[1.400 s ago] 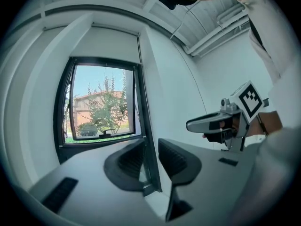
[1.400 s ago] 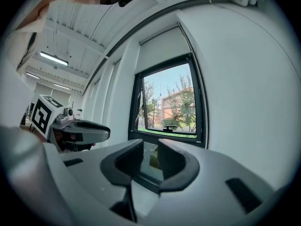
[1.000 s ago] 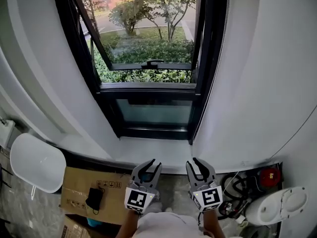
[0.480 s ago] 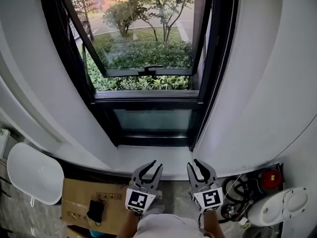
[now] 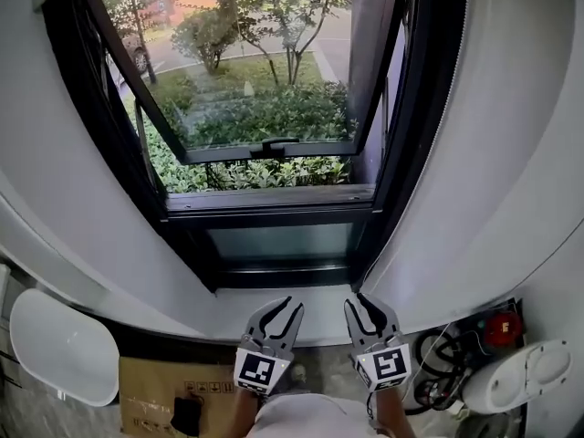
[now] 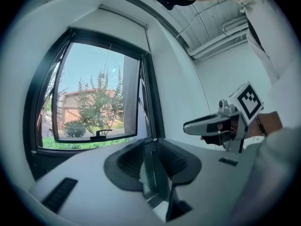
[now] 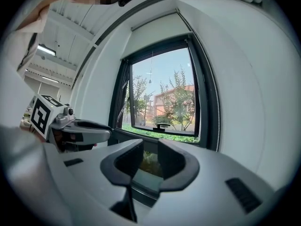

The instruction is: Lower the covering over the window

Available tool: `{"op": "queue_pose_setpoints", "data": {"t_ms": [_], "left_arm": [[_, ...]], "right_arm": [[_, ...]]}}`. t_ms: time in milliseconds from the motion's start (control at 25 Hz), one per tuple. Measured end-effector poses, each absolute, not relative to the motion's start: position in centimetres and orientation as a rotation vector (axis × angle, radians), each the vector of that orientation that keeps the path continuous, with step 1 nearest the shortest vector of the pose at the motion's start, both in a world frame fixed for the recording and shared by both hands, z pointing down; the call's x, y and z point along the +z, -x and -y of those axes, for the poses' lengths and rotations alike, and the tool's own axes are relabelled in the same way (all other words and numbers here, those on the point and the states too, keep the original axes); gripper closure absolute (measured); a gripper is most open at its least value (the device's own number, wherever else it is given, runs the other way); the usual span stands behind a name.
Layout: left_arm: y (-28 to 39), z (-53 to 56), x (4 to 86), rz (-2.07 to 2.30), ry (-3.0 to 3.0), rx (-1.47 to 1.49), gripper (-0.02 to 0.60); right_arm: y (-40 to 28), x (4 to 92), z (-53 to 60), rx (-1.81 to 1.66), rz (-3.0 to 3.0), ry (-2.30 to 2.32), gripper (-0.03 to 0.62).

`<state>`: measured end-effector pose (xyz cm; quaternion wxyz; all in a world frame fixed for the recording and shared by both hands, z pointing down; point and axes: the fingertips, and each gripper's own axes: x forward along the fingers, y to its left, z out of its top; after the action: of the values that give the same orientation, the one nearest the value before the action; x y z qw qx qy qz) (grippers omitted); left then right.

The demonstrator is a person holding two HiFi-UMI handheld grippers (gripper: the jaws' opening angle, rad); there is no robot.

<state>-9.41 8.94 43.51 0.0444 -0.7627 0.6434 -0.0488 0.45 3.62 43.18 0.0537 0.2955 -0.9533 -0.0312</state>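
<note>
the person has stepped closer: the window (image 5: 265,108) fills more of the head view than before, and the cardboard box (image 5: 151,381) at the lower left has slid partly out of sight. the left hand-held gripper (image 5: 294,303) and right hand-held gripper (image 5: 354,299) are both open and hold nothing. the covering (image 7: 155,20) sits rolled up at the window's top, so lowering it has not begun.
</note>
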Motion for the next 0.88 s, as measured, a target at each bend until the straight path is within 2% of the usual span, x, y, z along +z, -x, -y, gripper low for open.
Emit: {"op": "queue_pose_setpoints", "data": {"t_ms": [480, 880], "left_arm": [[12.1, -3.5, 43.6, -1.793, 2.463, -0.065, 0.486], [10.9, 0.0, 45.3, -1.720, 2.574, -0.071, 0.486]], "right_arm": [[2.0, 42.5, 0.0, -0.137, 2.796, -1.071, 0.505], [0.6, 44.4, 2.9, -0.084, 2.716, -1.165, 0.497]]}}
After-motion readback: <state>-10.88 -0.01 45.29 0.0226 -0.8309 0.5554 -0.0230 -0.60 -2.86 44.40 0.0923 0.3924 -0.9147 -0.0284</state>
